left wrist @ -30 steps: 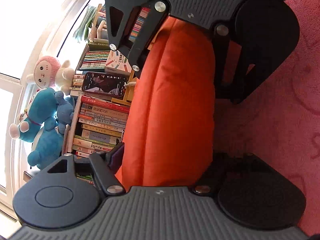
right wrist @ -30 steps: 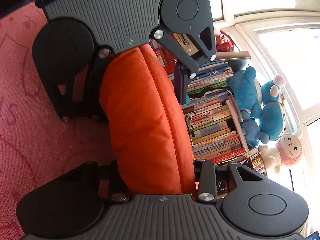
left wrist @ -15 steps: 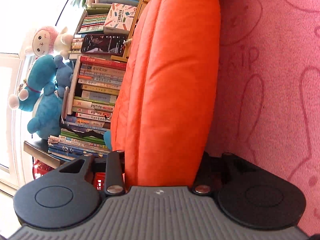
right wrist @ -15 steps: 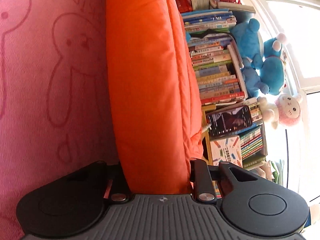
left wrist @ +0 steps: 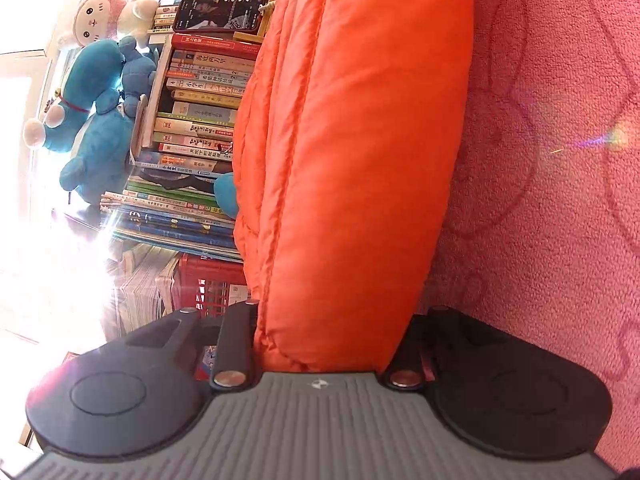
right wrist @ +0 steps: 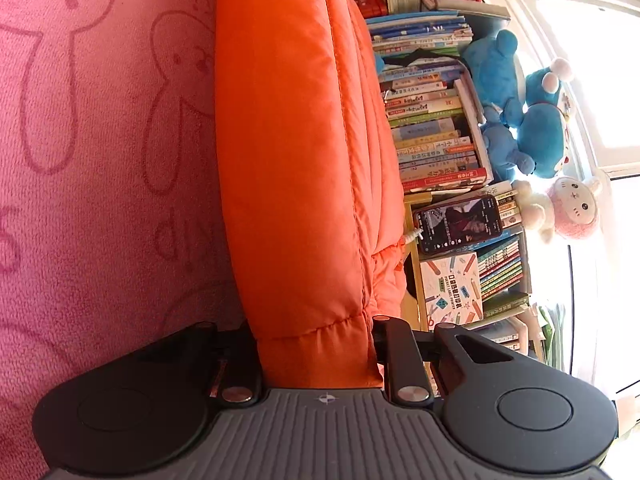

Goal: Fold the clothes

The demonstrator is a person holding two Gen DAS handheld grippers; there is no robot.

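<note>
Home, likely a bedroom: pink fleece rabbit-print blanket [left wrist: 552, 160], stacked paperback books [left wrist: 200, 120], blue and pink plush toys [right wrist: 532, 120] by a sunlit window [right wrist: 600, 80].

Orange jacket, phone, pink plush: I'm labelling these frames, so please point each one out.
orange jacket [left wrist: 352, 160], left wrist view, on its puffy front panel.
phone [right wrist: 458, 224], right wrist view, middle of its screen.
pink plush [right wrist: 576, 208], right wrist view, on its face.

Pink rabbit-print blanket [left wrist: 552, 128] is covering the surface; orange padded jacket [left wrist: 352, 152] is lying directly on it.
</note>
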